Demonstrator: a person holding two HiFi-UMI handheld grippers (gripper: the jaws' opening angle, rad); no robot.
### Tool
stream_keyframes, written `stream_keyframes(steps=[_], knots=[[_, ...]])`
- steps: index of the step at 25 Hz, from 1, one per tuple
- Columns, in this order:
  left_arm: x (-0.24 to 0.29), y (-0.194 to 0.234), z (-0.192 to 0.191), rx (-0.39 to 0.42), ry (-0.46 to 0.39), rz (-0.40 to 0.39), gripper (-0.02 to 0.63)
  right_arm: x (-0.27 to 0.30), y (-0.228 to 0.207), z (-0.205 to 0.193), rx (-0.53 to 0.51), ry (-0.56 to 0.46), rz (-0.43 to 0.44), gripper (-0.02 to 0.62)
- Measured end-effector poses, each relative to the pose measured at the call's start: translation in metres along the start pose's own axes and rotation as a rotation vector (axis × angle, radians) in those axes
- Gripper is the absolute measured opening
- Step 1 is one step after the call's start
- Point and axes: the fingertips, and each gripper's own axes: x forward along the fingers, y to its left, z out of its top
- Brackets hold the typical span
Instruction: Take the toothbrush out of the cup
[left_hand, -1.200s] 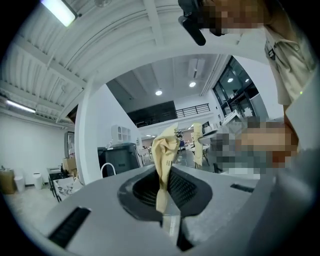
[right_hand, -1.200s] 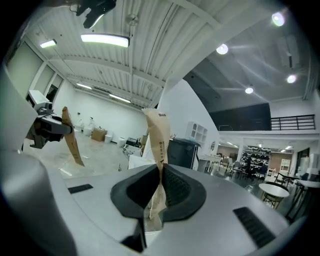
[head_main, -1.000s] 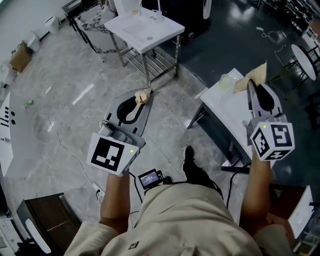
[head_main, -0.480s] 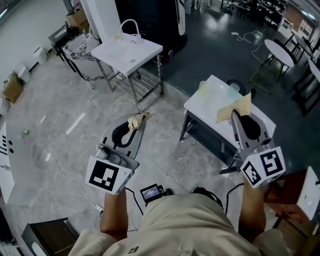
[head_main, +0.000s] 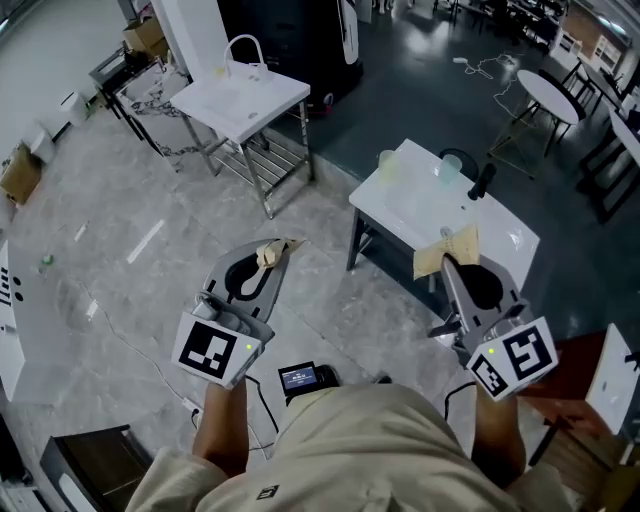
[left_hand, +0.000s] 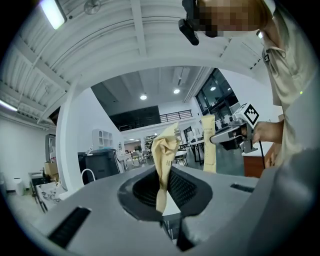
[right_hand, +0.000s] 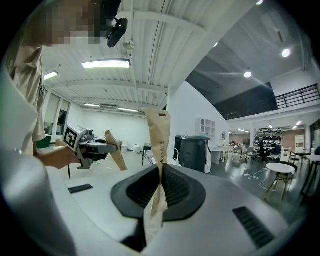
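Observation:
In the head view a white sink table (head_main: 405, 215) carries a pale cup (head_main: 387, 161) and a bluish cup (head_main: 449, 170), with a dark upright piece (head_main: 481, 181) beside them. No toothbrush can be made out. My right gripper (head_main: 449, 258) is at the table's near edge, shut on a tan paper packet (head_main: 446, 249). The packet (right_hand: 159, 145) stands up between the jaws of the right gripper (right_hand: 157, 196). My left gripper (head_main: 271, 254), over the floor, is shut on a crumpled tan packet (head_main: 268, 251). That packet (left_hand: 164, 159) rises from the left gripper (left_hand: 162, 201).
A second white sink table (head_main: 240, 96) on a steel frame stands at the far left, with a dark cabinet behind it. Round tables (head_main: 548, 95) and chairs are at the far right. A cable and a small screen device (head_main: 299, 378) lie on the floor by my feet.
Both grippers have slid across the room, lower in the head view, still holding their packets. The table with the cups now shows in full beyond the right gripper.

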Motion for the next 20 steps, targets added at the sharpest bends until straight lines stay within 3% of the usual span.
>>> stream_keyframes(steps=[5,20], knots=[[0.008,-0.025,0.005,-0.007,0.018,-0.011,0.028,-0.020,-0.008,-0.005,0.020,0.006,0.006,0.023],[0.008,-0.041,0.002,-0.011,0.022,0.032,0.028,-0.025,-0.014,-0.023,0.040,0.024,0.054,0.023]])
